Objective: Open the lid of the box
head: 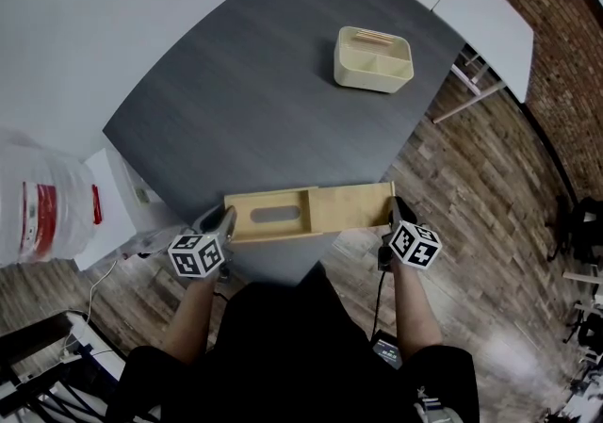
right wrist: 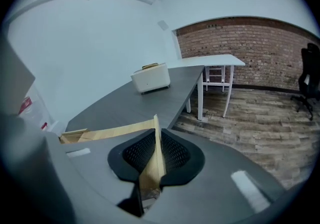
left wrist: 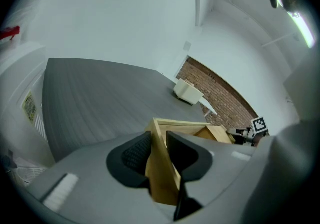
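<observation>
A long pale wooden box lies along the near edge of a dark grey table, just in front of the person. The left claw pinches the box's left end wall. The right claw pinches the thin end of the flat sliding lid, drawn partly out to the right. A cream plastic bin sits near the far right edge.

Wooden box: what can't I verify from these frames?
- Inside of the wooden box: head view, too small, all one wood colour; left gripper view, the left gripper blocks most of it.
- Contents of the cream tray: too small in every view.
- Water jug: cut off by head view's left edge.
</observation>
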`<state>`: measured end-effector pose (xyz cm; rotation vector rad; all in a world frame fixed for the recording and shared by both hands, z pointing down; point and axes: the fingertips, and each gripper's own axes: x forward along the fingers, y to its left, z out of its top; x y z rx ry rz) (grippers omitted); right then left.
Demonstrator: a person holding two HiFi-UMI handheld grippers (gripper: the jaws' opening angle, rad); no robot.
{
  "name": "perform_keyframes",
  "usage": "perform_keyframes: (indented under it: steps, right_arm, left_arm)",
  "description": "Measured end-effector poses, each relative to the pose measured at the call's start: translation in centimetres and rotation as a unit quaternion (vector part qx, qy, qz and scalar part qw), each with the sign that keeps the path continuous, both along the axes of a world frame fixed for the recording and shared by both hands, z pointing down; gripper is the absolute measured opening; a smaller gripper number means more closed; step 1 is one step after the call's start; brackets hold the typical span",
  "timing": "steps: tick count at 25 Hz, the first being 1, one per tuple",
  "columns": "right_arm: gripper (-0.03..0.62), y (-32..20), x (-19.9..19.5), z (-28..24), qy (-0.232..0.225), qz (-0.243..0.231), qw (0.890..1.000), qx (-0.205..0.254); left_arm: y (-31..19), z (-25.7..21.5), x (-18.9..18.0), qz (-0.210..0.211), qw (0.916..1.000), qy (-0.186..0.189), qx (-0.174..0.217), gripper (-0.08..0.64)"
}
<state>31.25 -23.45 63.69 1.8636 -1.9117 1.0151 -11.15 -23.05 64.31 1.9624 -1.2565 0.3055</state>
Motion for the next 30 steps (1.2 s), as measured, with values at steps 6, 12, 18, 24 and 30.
perform_keyframes:
  steps: [6,12,18,24,30]
  right_arm:
    - [0.041,0.0,0.0,0.3,-0.002,0.004,1.000,0.001]
    - [0.044,-0.1,0.0,0.3,0.013,0.004,1.000,0.013]
    - [0.134,-0.6,0.8,-0.8,0.010,0.026,0.998,0.048]
    - [0.144,-0.7,0.2,-3.4,0.052,0.020,0.995,0.087]
    - [0.116,0.7,-1.9,-7.8,0.071,0.016,0.984,0.160]
  left_arm:
    - [-0.1,0.1,0.0,-0.002,1.0000,0.004,0.001,0.095]
    - [-0.2,0.1,0.0,-0.001,1.0000,0.003,0.003,0.095]
    - [-0.3,0.1,0.2,0.000,0.9998,0.012,0.014,0.097]
    - [-1.0,-1.1,0.0,0.009,0.9980,0.011,0.061,0.100]
    - [-2.1,-6.0,-1.8,0.007,0.9868,0.045,0.155,0.100]
